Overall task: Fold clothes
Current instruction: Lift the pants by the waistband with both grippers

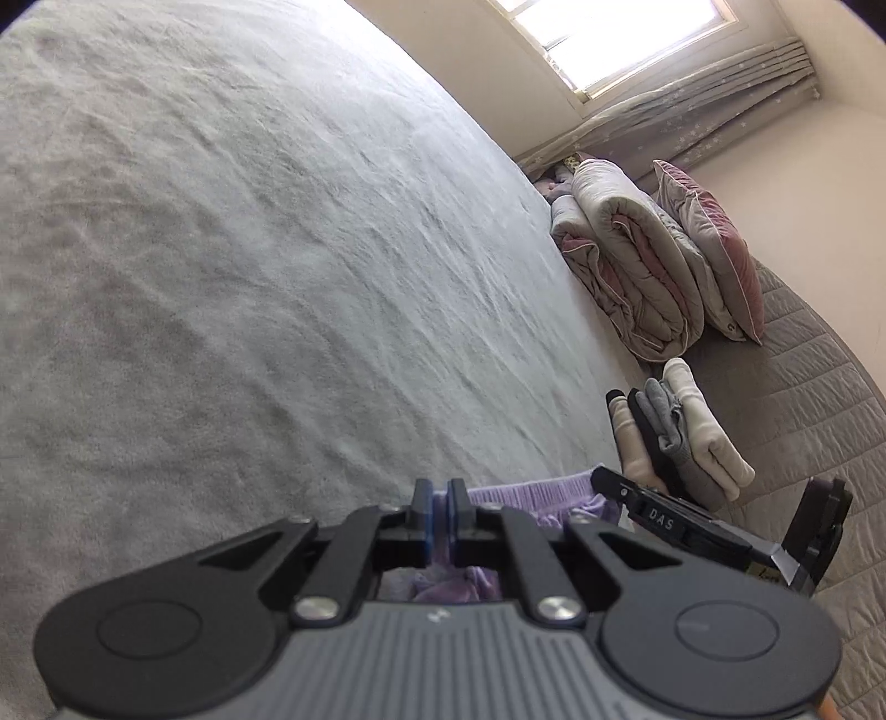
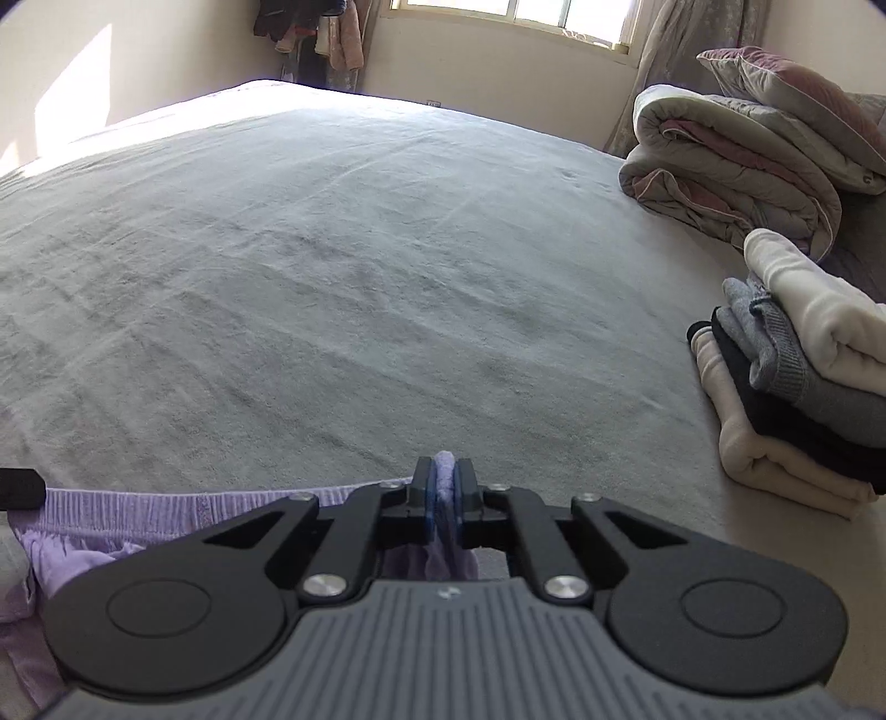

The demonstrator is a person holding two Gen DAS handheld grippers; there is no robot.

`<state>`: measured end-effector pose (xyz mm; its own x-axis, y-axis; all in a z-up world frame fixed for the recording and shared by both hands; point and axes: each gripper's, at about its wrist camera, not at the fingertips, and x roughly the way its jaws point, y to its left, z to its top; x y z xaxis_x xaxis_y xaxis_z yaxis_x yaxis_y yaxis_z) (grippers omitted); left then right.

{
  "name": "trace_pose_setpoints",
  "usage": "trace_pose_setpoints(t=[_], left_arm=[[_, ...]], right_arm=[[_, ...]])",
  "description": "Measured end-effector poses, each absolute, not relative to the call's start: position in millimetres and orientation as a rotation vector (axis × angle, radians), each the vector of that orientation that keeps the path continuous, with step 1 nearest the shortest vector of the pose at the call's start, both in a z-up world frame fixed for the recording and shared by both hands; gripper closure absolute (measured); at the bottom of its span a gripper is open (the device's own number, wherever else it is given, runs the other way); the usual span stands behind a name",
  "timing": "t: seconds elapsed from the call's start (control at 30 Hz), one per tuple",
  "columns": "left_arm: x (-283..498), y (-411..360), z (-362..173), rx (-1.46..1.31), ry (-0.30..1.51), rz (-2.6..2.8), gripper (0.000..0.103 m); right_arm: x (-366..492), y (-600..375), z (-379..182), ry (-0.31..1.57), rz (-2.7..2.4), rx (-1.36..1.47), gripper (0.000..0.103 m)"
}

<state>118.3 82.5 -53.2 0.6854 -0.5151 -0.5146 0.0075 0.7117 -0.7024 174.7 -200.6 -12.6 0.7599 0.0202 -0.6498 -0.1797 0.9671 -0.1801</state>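
Note:
A lavender garment [image 2: 138, 512] with a ribbed elastic waistband hangs stretched between my two grippers, just above the pale grey bed cover [image 2: 332, 249]. My right gripper [image 2: 443, 471] is shut, with a fold of the lavender cloth pinched between its blue pads. In the left wrist view my left gripper [image 1: 441, 490] is shut too, lavender cloth showing between its pads, and the waistband [image 1: 531, 490] runs right toward the right gripper's black finger [image 1: 653, 507]. The garment's lower part is hidden under both gripper bodies.
A stack of folded clothes [image 2: 803, 387], cream, black and grey, stands on the bed at the right. Behind it lie a rolled duvet [image 2: 731, 166] and a pillow [image 2: 803, 83]. Clothes hang [image 2: 315, 33] by the far wall beside a window.

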Motion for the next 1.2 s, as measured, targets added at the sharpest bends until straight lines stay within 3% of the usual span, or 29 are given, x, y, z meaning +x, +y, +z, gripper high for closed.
trace_pose_setpoints(t=[0.3,0.77,1.2], left_arm=[[93,134,-19,-0.681,0.556,-0.179,0.099],[90,207,-1,-0.635,0.414,0.022,0.099],[102,244,-16,-0.613,0.507,0.157,0.098]], right_arm=[[190,-107,17,0.527,0.150,-0.395,0.097],[224,13,28,0.430,0.230,-0.495,0.097],[261,55,9,0.506,0.361,-0.370,0.097]])
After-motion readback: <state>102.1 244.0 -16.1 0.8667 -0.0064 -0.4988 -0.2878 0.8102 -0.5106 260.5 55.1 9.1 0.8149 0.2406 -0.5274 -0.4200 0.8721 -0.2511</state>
